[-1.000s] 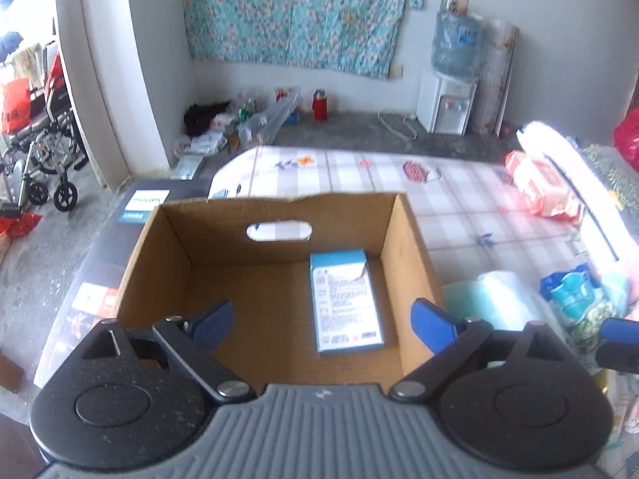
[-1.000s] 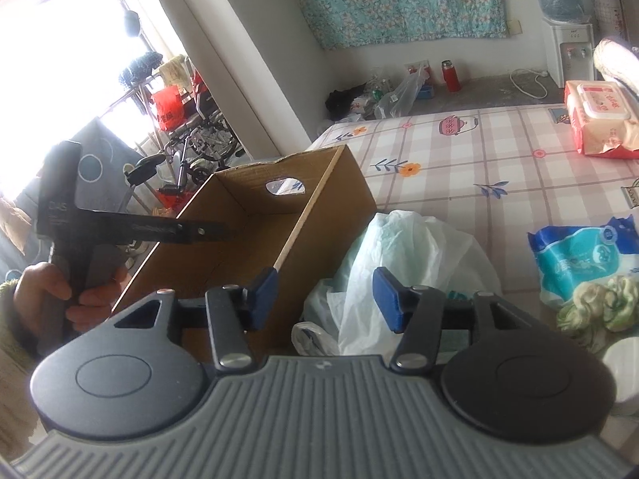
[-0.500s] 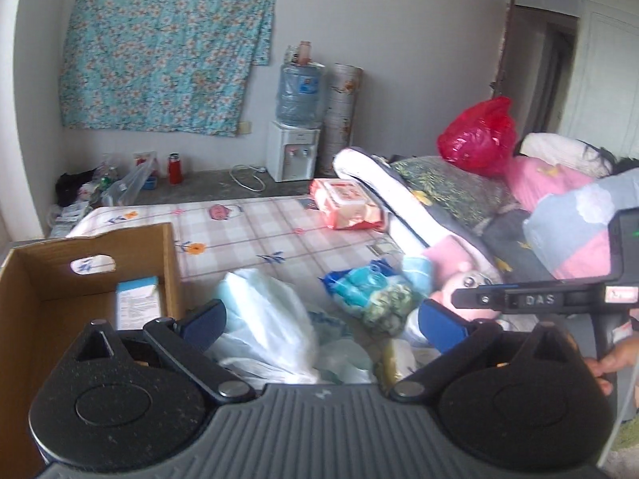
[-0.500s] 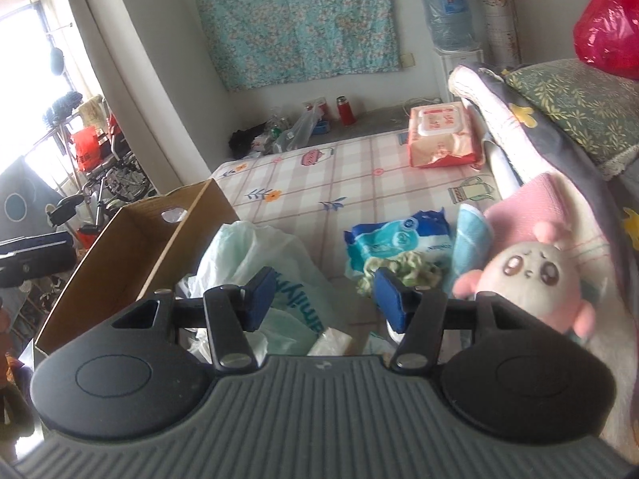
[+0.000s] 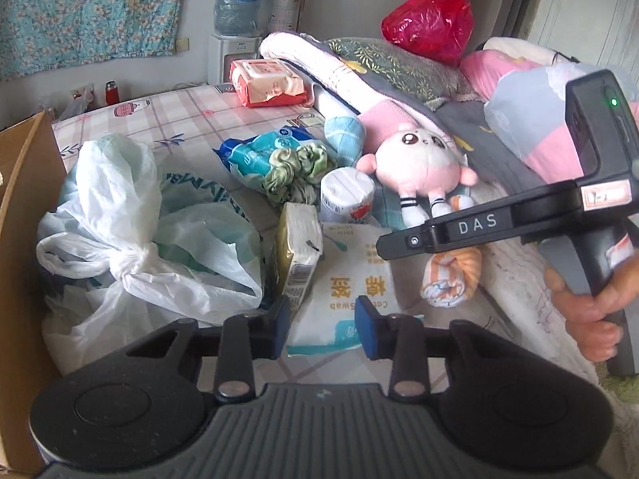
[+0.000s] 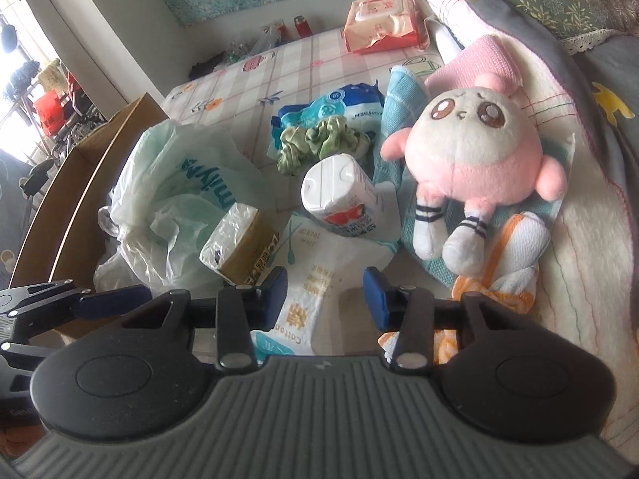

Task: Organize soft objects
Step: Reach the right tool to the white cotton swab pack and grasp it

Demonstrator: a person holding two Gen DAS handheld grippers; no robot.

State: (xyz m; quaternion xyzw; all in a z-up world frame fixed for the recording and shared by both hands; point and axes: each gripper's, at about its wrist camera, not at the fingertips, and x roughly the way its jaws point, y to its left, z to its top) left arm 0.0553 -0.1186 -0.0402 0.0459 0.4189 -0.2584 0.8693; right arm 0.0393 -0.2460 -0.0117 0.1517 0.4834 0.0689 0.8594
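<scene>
Fingers of both grippers (image 5: 322, 329) (image 6: 325, 293) narrowly apart, empty, over cotton-swab pack (image 5: 351, 275); cardboard box (image 5: 28, 183) interior hidden.

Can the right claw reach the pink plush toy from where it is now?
Probably yes. The right claw is open and empty, and the pink plush toy lies uncovered on top, just ahead.

From my remote seat I saw a floral turquoise cloth (image 5: 92, 12) hanging on the far wall, beside a water dispenser (image 5: 235, 46) carrying a blue bottle. A red plastic bag (image 5: 429, 20) sat behind the bedding. A red flask (image 5: 112, 92) stood on the floor near the wall.
</scene>
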